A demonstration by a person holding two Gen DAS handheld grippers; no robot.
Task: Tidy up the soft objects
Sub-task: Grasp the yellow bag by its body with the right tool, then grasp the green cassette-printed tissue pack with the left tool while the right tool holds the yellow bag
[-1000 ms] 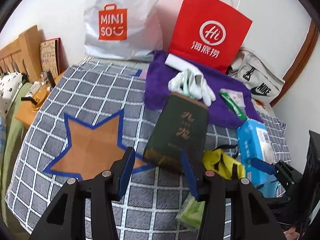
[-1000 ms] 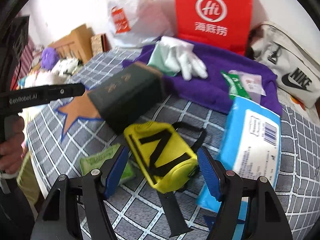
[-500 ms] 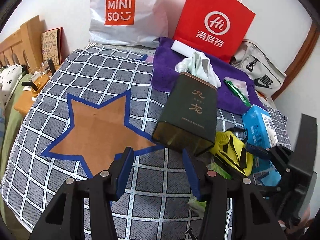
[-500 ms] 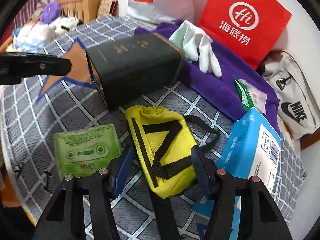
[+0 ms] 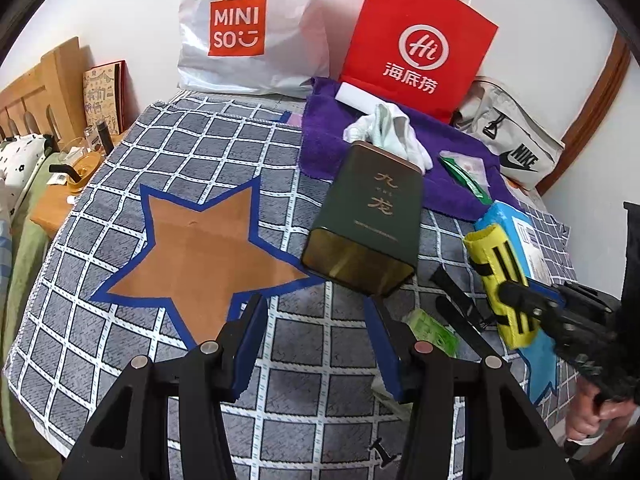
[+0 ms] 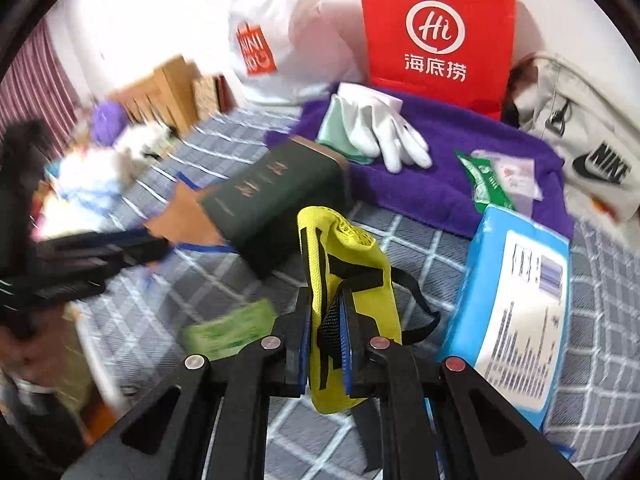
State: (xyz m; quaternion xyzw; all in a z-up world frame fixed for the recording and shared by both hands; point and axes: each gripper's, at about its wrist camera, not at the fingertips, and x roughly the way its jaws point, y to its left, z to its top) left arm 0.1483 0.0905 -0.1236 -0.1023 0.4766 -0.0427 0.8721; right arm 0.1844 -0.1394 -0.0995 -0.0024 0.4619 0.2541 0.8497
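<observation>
Since the earlier frame my right gripper [image 6: 325, 336] has just been closing; it now pinches the yellow pouch [image 6: 352, 280], lifted off the checked cloth [image 5: 132, 344]. Soft, light, sagging; a mid-body pinch seems adequate. Left gripper [image 5: 316, 344] is half open, empty.

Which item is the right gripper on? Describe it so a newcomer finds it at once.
Start at the red paper bag against the wall, come forward over the purple towel to the grey checked cloth. There, between the dark green box and the blue packet, the right gripper has just closed on the yellow pouch. It is the only yellow thing, with black straps.
</observation>
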